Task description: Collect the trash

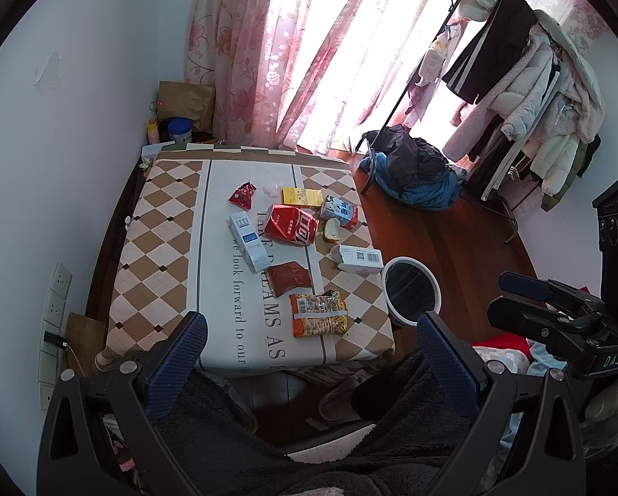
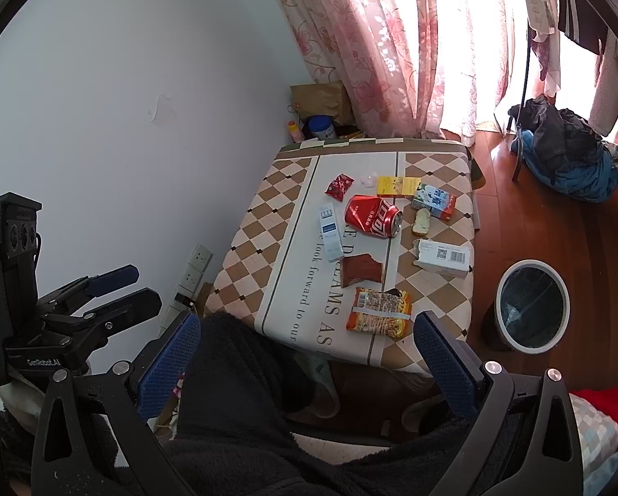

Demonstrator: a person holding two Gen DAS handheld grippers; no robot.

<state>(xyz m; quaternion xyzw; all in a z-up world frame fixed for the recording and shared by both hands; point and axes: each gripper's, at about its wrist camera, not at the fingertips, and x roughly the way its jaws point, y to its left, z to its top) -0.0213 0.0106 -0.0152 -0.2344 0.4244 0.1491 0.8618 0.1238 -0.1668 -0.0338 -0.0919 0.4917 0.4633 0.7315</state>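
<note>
Both tools gaping wide and empty, right tool (image 2: pixel 307 355) nearer noodle packet (image 2: pixel 378 312) lying crosswise dead ahead, bin (image 2: pixel 532 310) off right of table (image 2: pixel 263 248).

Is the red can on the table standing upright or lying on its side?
Lying on its side. The red can is crushed, and its top end faces sideways, toward the bread piece.
</note>
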